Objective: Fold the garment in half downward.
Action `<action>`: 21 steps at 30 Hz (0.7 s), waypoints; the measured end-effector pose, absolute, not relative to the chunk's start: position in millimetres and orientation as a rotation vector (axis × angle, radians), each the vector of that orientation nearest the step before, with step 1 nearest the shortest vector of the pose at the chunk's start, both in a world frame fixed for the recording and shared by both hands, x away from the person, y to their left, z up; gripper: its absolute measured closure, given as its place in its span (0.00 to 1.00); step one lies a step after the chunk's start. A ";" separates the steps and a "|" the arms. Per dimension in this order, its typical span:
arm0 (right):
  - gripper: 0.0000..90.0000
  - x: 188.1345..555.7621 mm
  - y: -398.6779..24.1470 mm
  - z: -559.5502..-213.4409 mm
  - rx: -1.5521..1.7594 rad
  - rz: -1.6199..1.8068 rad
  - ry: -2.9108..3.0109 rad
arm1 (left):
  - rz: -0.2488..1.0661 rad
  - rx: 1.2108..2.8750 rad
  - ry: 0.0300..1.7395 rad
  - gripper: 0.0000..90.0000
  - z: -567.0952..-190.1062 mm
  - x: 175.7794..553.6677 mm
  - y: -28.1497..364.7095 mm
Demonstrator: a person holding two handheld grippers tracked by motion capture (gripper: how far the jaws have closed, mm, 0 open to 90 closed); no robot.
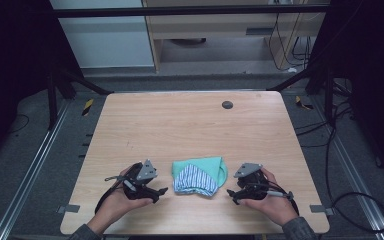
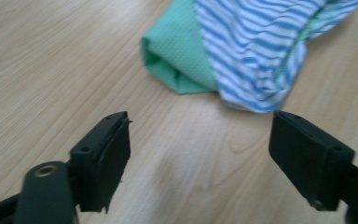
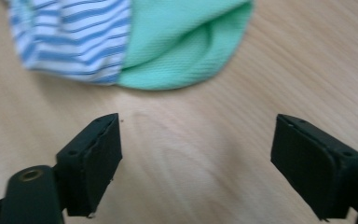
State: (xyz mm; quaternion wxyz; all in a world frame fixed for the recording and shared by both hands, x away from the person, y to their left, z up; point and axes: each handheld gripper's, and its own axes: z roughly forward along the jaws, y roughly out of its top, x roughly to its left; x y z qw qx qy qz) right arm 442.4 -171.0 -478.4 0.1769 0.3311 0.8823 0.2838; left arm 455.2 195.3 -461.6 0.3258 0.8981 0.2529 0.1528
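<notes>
A green cloth [image 1: 206, 167] with a blue-and-white striped side lies on the light wood-grain table [image 1: 180, 125].

Wide-apart claw [image 3: 196, 163] over bare table [image 3: 307, 56], folded cloth [image 3: 135, 42] beyond

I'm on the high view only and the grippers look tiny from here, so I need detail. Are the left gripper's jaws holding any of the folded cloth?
Observer: No. In the left gripper view the left gripper has its jaws wide apart over bare wood, with the folded cloth lying beyond them.
Operator: And the right one?
Observer: The right gripper is the same: jaws open, nothing between them, the cloth ahead of it.
Operator: What is the green fabric like up close?
Observer: It has a fine dotted weave, and the striped part is blue on white.
</notes>
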 end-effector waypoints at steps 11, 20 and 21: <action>0.07 479.0 -189.4 -486.2 1.175 0.810 2.371 | 0.366 2.318 0.863 0.09 -475.0 495.8 230.2; 0.07 510.0 -203.3 -489.5 1.254 0.809 2.308 | 0.414 2.244 1.008 0.07 -485.9 524.5 251.3; 0.07 512.5 -204.1 -489.4 1.264 0.818 2.297 | 0.421 2.224 1.041 0.07 -488.1 529.0 254.2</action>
